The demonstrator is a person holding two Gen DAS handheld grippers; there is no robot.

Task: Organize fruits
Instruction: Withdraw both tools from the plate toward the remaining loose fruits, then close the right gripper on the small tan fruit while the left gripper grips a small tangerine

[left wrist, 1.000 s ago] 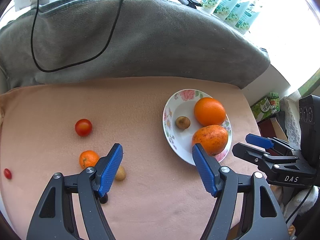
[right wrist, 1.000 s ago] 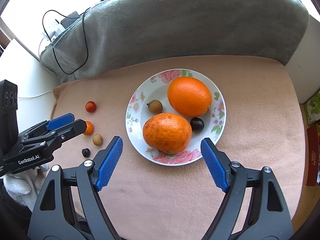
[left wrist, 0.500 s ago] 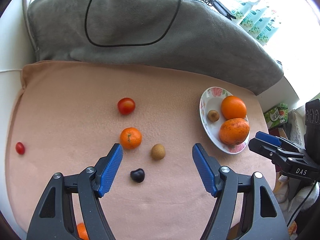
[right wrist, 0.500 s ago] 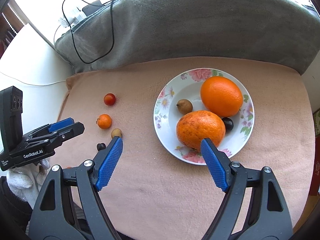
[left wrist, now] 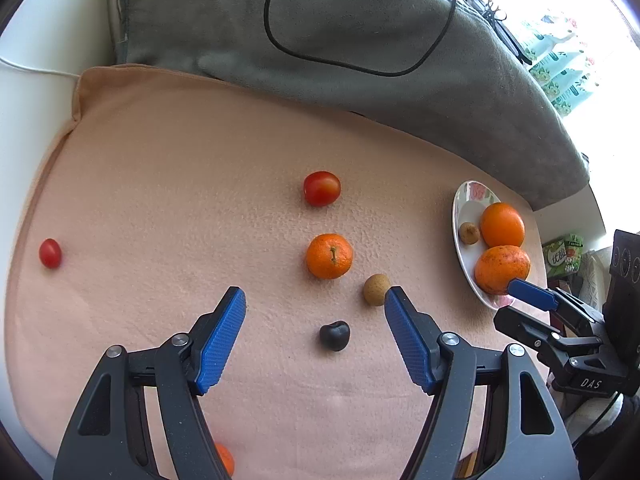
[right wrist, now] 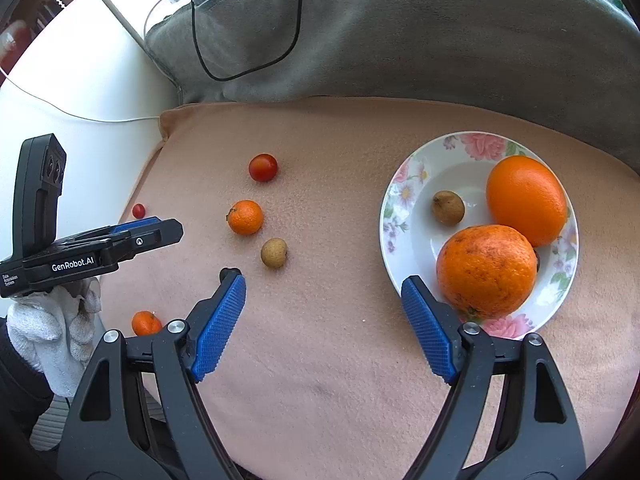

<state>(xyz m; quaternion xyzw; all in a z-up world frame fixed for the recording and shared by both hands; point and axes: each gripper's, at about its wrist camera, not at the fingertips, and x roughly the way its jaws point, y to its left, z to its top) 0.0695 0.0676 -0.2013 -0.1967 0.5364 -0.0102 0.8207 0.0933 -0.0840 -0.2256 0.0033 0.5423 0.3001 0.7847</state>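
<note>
Both cameras have swung left, so the loose fruits now sit ahead of the left gripper (left wrist: 315, 307). Its jaws are wide and hold nothing. The dark cherry (left wrist: 334, 335) lies just in front, between them, nearer than the right gripper (right wrist: 323, 293), also wide and empty.

a home: grey cushion (left wrist: 360, 40), floral plate (right wrist: 404, 200), peach blanket (left wrist: 200, 160).
</note>
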